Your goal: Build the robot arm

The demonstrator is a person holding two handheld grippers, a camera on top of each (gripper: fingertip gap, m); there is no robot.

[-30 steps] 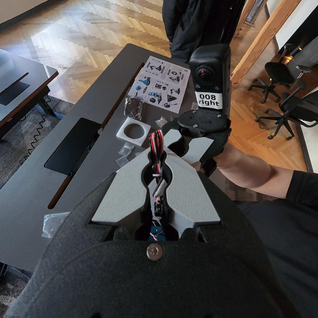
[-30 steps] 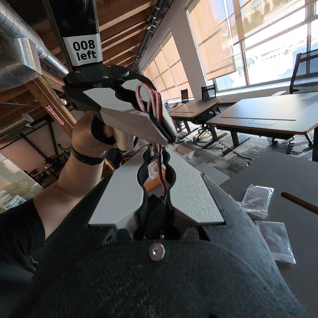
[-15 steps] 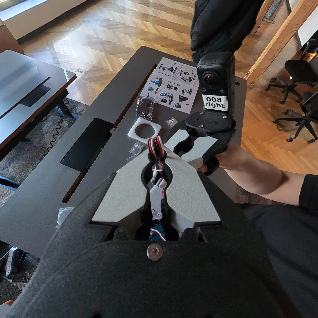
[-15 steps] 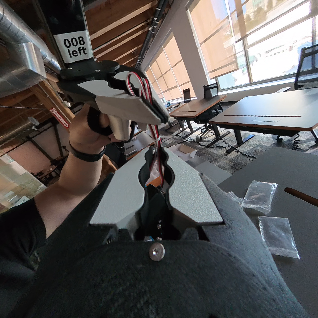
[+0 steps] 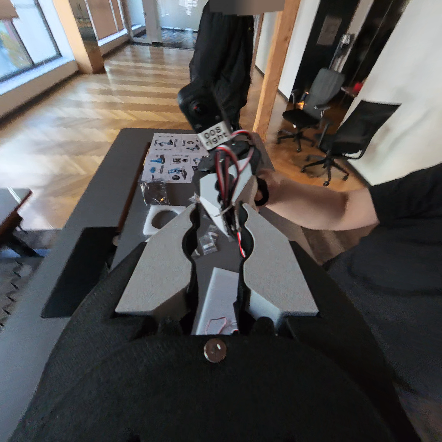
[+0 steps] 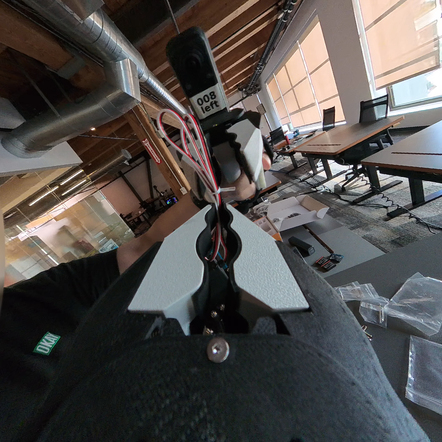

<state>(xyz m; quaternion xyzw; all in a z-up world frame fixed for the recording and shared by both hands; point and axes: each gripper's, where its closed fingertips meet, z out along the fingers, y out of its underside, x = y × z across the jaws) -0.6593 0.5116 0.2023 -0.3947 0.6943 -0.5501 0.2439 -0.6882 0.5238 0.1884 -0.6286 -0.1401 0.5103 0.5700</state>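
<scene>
A: Right gripper (image 6: 218, 210)?
B: Jaws clamped on a red-white-black wire bundle (image 6: 210, 165), loops standing upward.
A: Left gripper (image 5: 218, 208)?
B: Jaws apart, holding nothing; wire bundle just ahead. Beneath: dark table (image 5: 100, 203), foam ring (image 5: 155, 218), instruction sheet (image 5: 171, 157).

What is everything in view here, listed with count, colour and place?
dark grey table: one, under everything
printed instruction sheet: one, white, far end of the table
black bag of parts: one, beside the sheet
white foam square with a round hole: one, nearer than the bag
clear plastic bags: several, table edge
black office chairs: two, on the wood floor
red, white and black wire bundle: one, tied, in the right gripper
left gripper: one, grey fingers, open
right gripper: one, grey fingers, shut on the wires
</scene>
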